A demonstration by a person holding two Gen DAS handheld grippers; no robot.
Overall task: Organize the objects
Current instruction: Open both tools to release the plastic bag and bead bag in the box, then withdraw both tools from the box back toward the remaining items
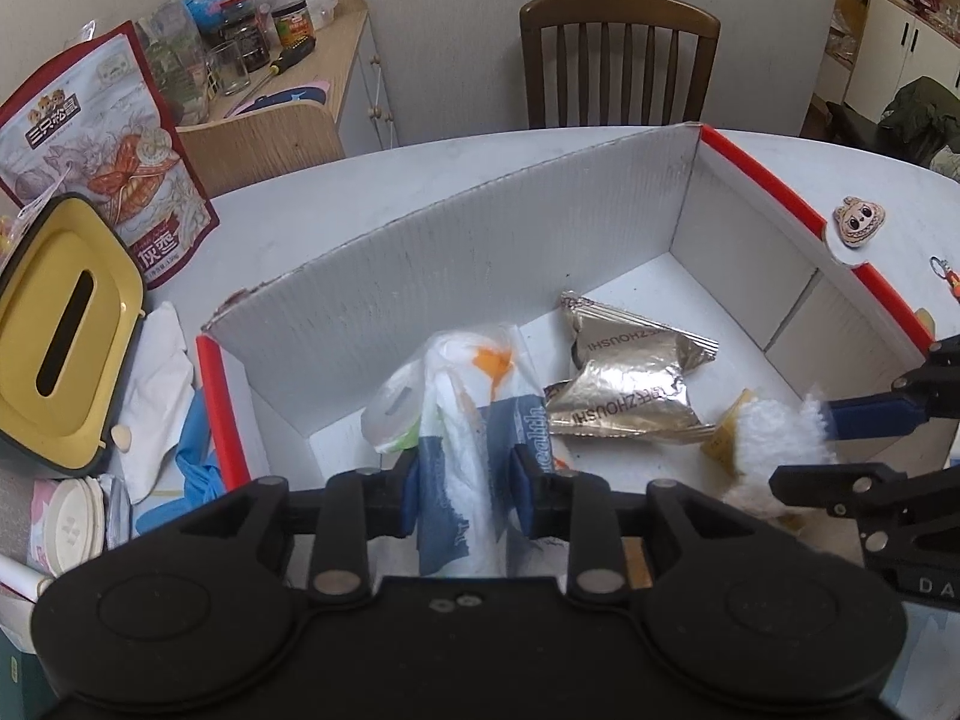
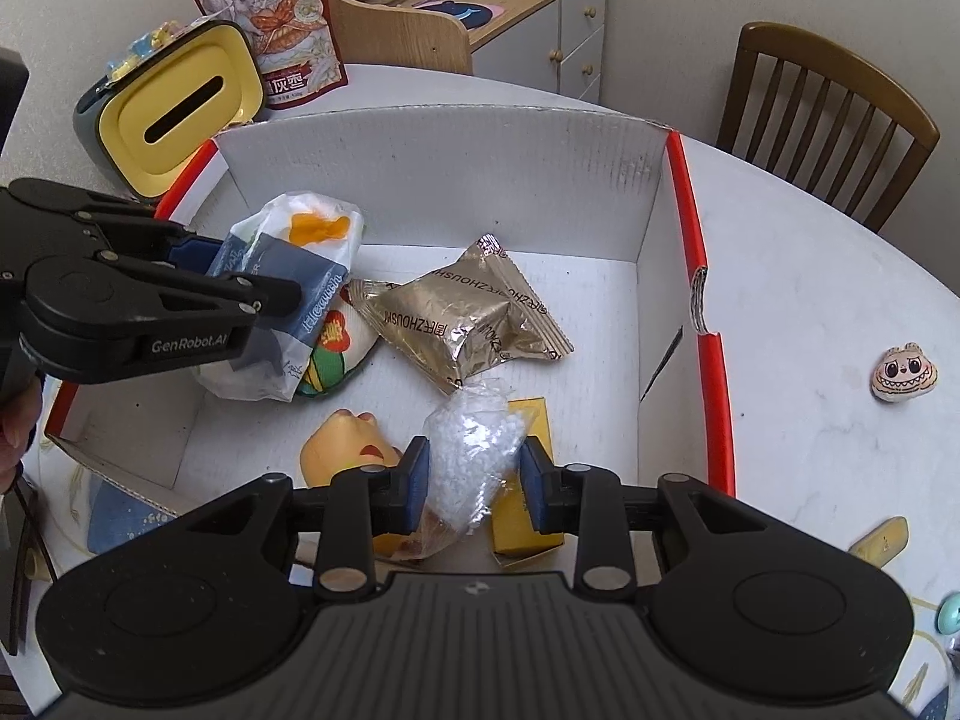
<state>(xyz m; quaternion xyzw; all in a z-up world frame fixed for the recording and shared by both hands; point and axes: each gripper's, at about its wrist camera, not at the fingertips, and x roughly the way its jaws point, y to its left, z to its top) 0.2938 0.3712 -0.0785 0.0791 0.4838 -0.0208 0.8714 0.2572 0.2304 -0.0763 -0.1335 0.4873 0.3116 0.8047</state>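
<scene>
Both grippers hover low inside the white cardboard box (image 2: pixel 444 180) on my round table (image 2: pixel 810 312).

Left gripper (image 1: pixel 462 483) has its blue pads on either side of a white-and-blue plastic bag (image 1: pixel 462 420), jaws partly apart, grip uncertain; right gripper (image 2: pixel 474 480) straddles a small clear bag of white pellets (image 2: pixel 474 450), pads not pressing. Two gold foil packets (image 2: pixel 462 318) lie mid-box, and a yellow carton (image 2: pixel 531 420) sits beneath the pellets.
</scene>
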